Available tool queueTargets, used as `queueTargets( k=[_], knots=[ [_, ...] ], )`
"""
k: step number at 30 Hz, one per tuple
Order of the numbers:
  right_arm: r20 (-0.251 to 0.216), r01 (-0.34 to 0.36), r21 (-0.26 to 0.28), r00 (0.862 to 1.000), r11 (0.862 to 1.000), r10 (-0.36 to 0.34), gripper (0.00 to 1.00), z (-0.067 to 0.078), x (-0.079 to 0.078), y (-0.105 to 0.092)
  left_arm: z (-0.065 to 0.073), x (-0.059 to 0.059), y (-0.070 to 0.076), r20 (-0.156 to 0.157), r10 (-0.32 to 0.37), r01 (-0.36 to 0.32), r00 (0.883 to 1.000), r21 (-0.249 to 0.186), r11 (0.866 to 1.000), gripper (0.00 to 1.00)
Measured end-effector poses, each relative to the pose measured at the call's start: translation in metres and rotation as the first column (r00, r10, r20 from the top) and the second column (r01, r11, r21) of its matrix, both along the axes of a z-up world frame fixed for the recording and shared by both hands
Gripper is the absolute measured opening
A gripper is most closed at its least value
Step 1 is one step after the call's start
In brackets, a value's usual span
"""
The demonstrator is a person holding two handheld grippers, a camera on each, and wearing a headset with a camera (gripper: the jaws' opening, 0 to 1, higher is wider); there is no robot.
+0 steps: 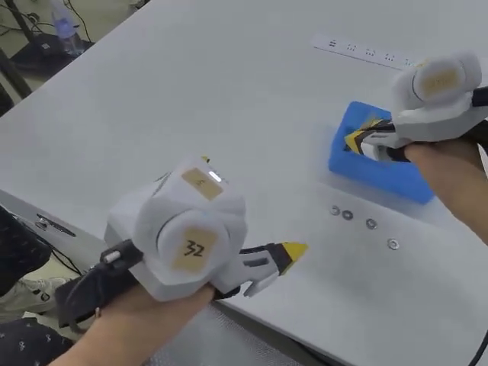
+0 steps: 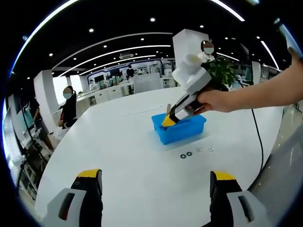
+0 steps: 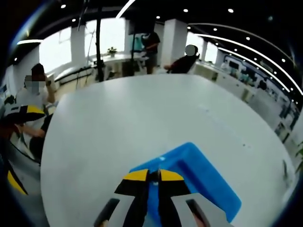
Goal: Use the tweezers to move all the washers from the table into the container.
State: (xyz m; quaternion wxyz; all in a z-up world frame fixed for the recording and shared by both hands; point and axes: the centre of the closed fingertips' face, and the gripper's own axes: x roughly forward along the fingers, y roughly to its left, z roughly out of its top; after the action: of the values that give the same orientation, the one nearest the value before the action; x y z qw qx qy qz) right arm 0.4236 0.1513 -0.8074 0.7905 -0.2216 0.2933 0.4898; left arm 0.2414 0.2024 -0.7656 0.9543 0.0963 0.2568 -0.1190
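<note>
The right gripper's (image 3: 152,176) yellow-tipped fingers (image 3: 136,176) are drawn together, with only a thin dark slit between them. We cannot make out whether anything slim is pinched in that slit. They point down at the near edge of the blue rectangular plastic container (image 3: 203,179). In the head view this gripper and the hand holding it cover much of the container, so we cannot see what is inside.

The left gripper's (image 2: 155,179) fingers (image 2: 87,182) are spread wide with nothing between them. They hang above bare white counter (image 1: 229,114) near its front edge, well apart from the container.

Four small round metal washers (image 1: 348,215) lie in a loose row on the counter just beside the container, on the side facing us and outside it. In the left gripper view they are only tiny rings.

A white power strip (image 1: 366,52) lies beyond the container, and the right gripper cuts off one end of it.
</note>
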Motion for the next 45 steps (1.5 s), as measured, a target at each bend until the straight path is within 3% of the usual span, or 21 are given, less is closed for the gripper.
queueTargets(
  k=[10, 13, 15, 19, 27, 33, 35, 36, 39, 45],
  knots=[
    [0.019, -0.013, 0.004, 1.000, 1.000, 0.013, 0.03, 0.001, -0.001, -0.001, -0.001, -0.001, 0.001, -0.009, 0.005, -0.004, 1.000, 0.003, 1.000, 0.97],
    [0.025, -0.003, 0.009, 1.000, 1.000, 0.003, 0.03, 0.006, 0.000, -0.006, -0.001, -0.001, 0.001, -0.006, 0.002, -0.002, 1.000, 0.006, 1.000, 0.97],
    [0.036, -0.002, 0.023, 0.999, 1.000, 0.001, 0.03, 0.018, -0.001, -0.008, -0.002, -0.001, 0.001, -0.009, 0.002, -0.002, 1.000, 0.004, 1.000, 0.97],
    [0.012, 0.009, 0.034, 1.000, 0.999, -0.009, 0.02, 0.018, -0.003, -0.014, -0.003, -0.001, 0.000, -0.016, -0.004, 0.005, 1.000, 0.012, 1.000, 0.97],
    [0.024, 0.017, 0.087, 1.000, 0.996, -0.020, 0.02, 0.050, -0.012, -0.021, -0.004, -0.002, 0.000, -0.022, -0.006, 0.006, 1.000, 0.022, 1.000, 0.96],
    [-0.011, -0.015, 0.119, 1.000, 0.993, 0.017, 0.02, 0.069, -0.037, -0.028, -0.005, -0.002, -0.001, -0.022, -0.010, 0.010, 1.000, 0.026, 1.000, 0.96],
    [-0.025, -0.030, 0.115, 0.999, 0.993, 0.033, 0.02, 0.069, -0.046, -0.029, -0.005, -0.002, 0.000, -0.024, -0.007, 0.007, 1.000, 0.026, 1.000, 0.96],
    [-0.032, -0.041, 0.106, 0.999, 0.994, 0.044, 0.02, 0.070, -0.061, -0.030, -0.005, -0.002, 0.000, -0.025, -0.006, 0.007, 1.000, 0.025, 1.000, 0.96],
    [-0.045, -0.067, 0.077, 0.996, 0.995, 0.071, 0.02, 0.065, -0.072, -0.033, -0.005, -0.002, 0.001, -0.026, -0.006, 0.007, 1.000, 0.029, 1.000, 0.96],
    [-0.094, -0.140, -0.053, 0.986, 0.989, 0.135, 0.02, 0.039, -0.092, -0.042, -0.006, -0.003, 0.000, -0.030, -0.010, 0.011, 1.000, 0.033, 0.999, 0.95]
  ],
)
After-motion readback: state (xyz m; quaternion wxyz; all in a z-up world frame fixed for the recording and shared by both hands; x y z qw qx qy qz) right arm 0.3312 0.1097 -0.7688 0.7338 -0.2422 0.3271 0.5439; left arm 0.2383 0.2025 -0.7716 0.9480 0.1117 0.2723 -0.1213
